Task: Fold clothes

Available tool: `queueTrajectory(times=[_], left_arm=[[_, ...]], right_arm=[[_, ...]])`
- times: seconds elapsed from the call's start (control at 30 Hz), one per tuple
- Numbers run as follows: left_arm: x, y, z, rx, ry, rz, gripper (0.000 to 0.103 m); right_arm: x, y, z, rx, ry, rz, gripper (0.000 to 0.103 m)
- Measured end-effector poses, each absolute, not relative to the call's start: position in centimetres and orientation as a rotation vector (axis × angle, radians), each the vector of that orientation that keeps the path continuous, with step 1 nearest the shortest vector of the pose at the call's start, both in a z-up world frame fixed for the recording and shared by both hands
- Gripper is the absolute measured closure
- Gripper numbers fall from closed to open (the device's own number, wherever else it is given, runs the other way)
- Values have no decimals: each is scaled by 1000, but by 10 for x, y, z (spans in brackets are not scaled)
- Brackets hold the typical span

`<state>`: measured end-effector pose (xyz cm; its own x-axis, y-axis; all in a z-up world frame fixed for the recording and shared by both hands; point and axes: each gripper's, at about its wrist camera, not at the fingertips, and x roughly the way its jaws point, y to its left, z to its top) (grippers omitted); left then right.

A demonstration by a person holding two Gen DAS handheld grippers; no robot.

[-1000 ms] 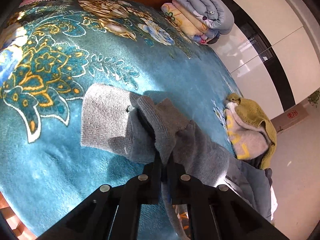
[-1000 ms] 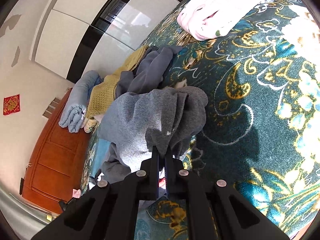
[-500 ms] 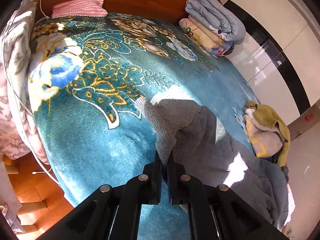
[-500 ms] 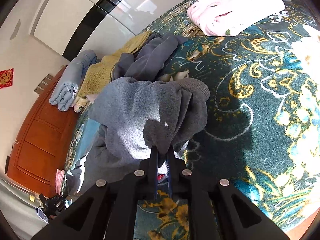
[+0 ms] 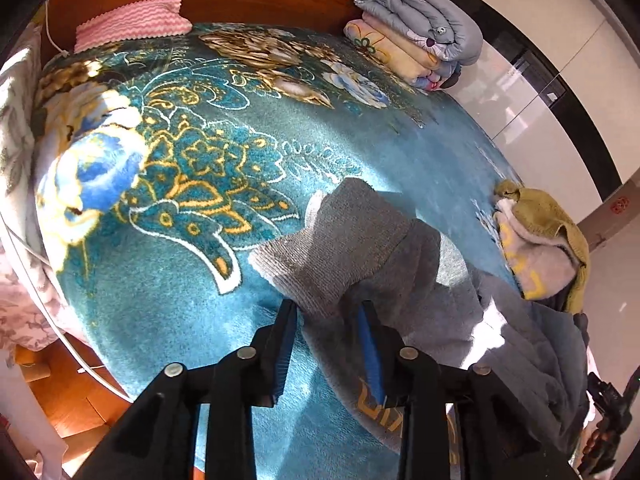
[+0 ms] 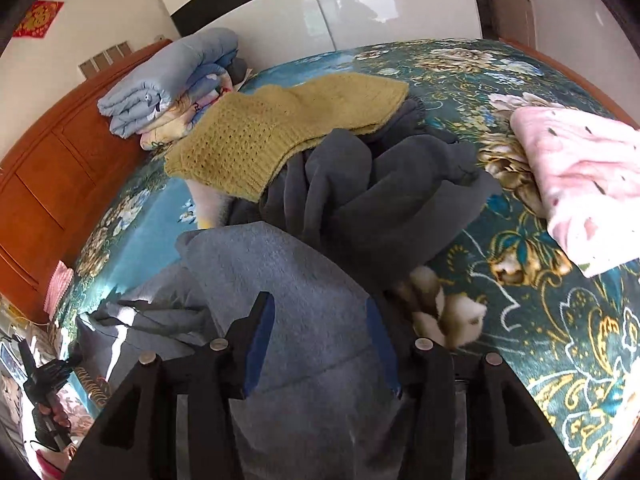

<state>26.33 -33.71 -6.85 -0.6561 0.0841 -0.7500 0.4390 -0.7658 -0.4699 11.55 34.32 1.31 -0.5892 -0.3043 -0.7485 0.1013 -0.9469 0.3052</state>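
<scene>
A grey sweatshirt (image 5: 400, 280) lies spread on the teal floral bedspread (image 5: 180, 260), its ribbed cuff (image 5: 320, 256) folded toward me. My left gripper (image 5: 328, 308) is open, its jaws astride the cuff's near edge. In the right wrist view the same grey sweatshirt (image 6: 288, 280) lies flat under my right gripper (image 6: 316, 308), which is open and empty just above it. A pile of unfolded clothes sits beyond: a dark grey garment (image 6: 392, 200) and a mustard knit sweater (image 6: 288, 128).
Folded quilts (image 5: 412, 28) are stacked by the wooden headboard (image 6: 48, 152). A folded pink garment (image 6: 580, 184) lies at the right. A pink cloth (image 5: 128, 28) lies at the bed's head. A small white-brown item (image 6: 444, 312) lies by the right gripper. The bed edge (image 5: 92, 344) drops to wooden floor.
Both grippers were shut on the grey sweatshirt and have opened, letting it go. The sweatshirt now lies spread on the bed, and the right camera looks flatter across it.
</scene>
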Motion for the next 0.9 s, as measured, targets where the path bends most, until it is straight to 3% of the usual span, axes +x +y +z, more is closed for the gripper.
queueTrajectory(times=[0.07, 0.1, 0.17, 0.2, 0.37, 0.5, 0.6, 0.7, 0.77, 0.87, 0.9], left_arm=[[262, -349, -63, 1160, 1008, -2509, 44], [256, -355, -62, 1161, 992, -2512, 42], [238, -369, -62, 1165, 961, -2514, 41], [226, -376, -63, 1168, 947, -2513, 41], [167, -406, -91, 1319, 1204, -2424, 41], [137, -411, -102, 1475, 1306, -2357, 41], [127, -400, -98, 1585, 1220, -2362, 45], [119, -384, -94, 1662, 1075, -2368, 62], [115, -375, -91, 1683, 1008, -2379, 79], [113, -367, -82, 1660, 978, -2432, 83], [113, -366, -77, 1645, 966, -2455, 83]], right_arm=[[97, 331, 2, 1328, -314, -2584, 54], [88, 324, -4, 1349, -301, -2581, 54], [70, 312, -15, 1392, -275, -2573, 67], [65, 307, -17, 1399, -265, -2578, 84], [84, 315, 3, 1283, -263, -2688, 98], [100, 334, 23, 1208, -272, -2771, 99], [109, 347, 27, 1215, -290, -2778, 99], [111, 356, 25, 1218, -344, -2764, 100], [109, 356, 26, 1203, -370, -2741, 100], [106, 347, 30, 1155, -385, -2679, 99], [105, 342, 31, 1139, -378, -2662, 91]])
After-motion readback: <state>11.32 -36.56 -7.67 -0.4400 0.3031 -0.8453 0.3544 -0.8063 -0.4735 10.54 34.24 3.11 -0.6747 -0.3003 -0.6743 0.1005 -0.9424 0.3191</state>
